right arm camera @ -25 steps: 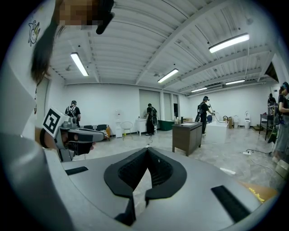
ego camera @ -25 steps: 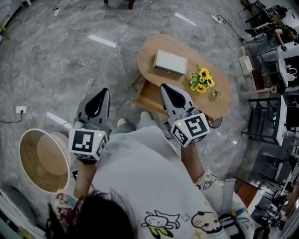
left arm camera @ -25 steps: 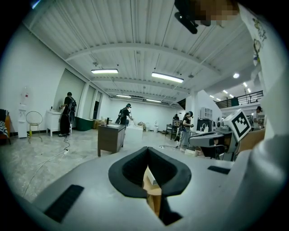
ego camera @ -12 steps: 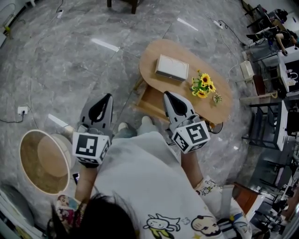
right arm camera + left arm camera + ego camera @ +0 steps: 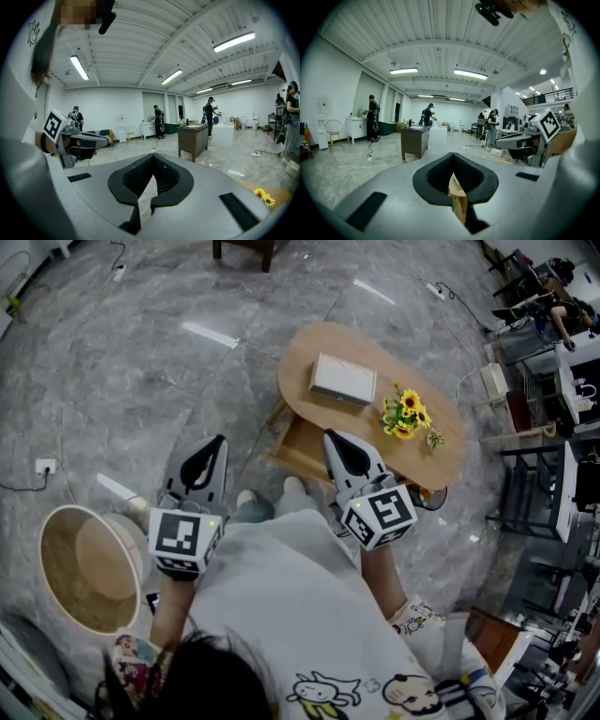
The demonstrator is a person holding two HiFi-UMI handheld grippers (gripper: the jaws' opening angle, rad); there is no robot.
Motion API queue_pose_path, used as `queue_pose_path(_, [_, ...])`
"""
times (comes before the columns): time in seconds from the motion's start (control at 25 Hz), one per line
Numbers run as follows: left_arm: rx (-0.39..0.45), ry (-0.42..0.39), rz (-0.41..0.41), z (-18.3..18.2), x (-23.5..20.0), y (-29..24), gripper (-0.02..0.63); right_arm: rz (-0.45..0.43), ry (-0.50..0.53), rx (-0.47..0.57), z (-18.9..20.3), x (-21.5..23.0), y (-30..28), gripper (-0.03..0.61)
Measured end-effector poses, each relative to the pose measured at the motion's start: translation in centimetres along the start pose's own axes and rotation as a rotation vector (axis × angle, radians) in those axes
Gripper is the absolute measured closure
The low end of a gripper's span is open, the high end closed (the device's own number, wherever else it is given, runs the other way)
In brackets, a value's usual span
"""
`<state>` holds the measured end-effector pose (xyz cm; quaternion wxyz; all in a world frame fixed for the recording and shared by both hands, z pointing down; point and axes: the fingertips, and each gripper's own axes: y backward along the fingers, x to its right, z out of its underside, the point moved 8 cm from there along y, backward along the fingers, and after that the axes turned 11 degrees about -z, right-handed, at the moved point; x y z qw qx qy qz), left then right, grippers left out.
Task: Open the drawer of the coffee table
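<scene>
The oval wooden coffee table (image 5: 441, 451) stands on the grey floor ahead of me. Its wooden drawer (image 5: 298, 448) sticks out from under the near side. My left gripper (image 5: 219, 440) is shut and empty, held over the floor to the left of the drawer, apart from it. My right gripper (image 5: 330, 436) is shut and empty too, its tip over the drawer's right end in the head view; whether it touches is unclear. In the left gripper view, a wooden edge (image 5: 458, 199) shows through the closed jaws of the left gripper (image 5: 453, 154). The right gripper (image 5: 152, 155) points across the room.
A white box (image 5: 343, 379) and yellow sunflowers (image 5: 405, 413) sit on the tabletop. A round wooden tub (image 5: 80, 563) stands at the left beside my body. Shelving and equipment (image 5: 562, 474) crowd the right side. My feet (image 5: 248, 491) are just before the drawer.
The head view has shifted slightly. Both grippers hold about the same place, shut, and the drawer stands out as before.
</scene>
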<state>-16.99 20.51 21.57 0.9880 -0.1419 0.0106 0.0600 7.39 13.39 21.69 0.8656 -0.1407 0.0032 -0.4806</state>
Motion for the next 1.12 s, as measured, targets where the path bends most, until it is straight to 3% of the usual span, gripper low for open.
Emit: queue_pose_path(1.12, [-0.027, 0.002, 0.004, 0.4, -0.07, -0.74, 0.609, 0.004, -0.027, -0.017, 0.28, 0.64, -0.26, 0.58])
